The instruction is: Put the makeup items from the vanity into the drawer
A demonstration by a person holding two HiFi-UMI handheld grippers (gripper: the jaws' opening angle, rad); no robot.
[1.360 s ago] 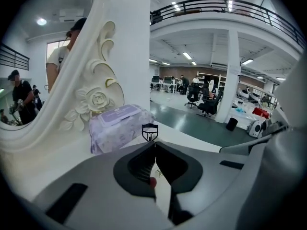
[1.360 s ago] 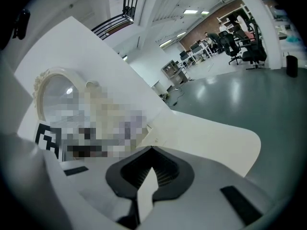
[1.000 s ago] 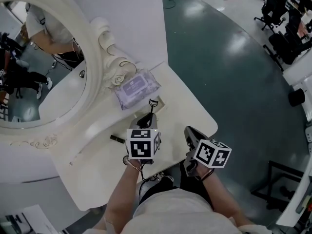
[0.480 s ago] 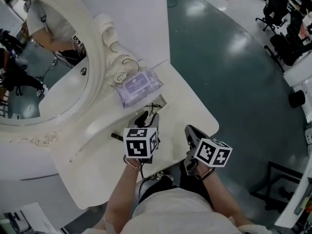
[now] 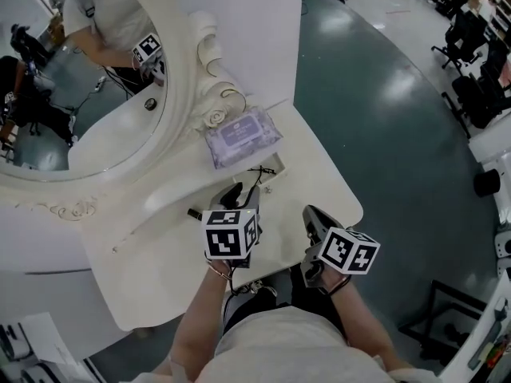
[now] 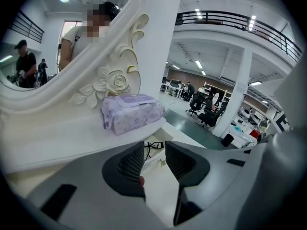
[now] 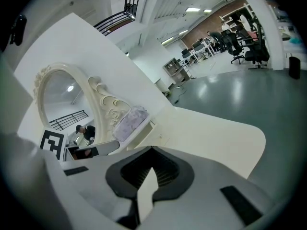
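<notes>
Left tongs [image 5: 232, 191], just opened and empty, partly hide the thin black metal eyelash curler [image 5: 260, 171] just in front of the lilac wipes pack [image 5: 243, 136]; right tongs [image 5: 311, 214] pressed together.

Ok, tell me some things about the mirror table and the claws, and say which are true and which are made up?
1. The left claw is open and empty. True; its jaws have just been opening, nothing between them.
2. The purple wipes pack lies on the floor. False: it lies on the vanity's ledge.
3. The right claw is wide open. False: it is shut.
4. A small black stick lies on the vanity. True.
</notes>
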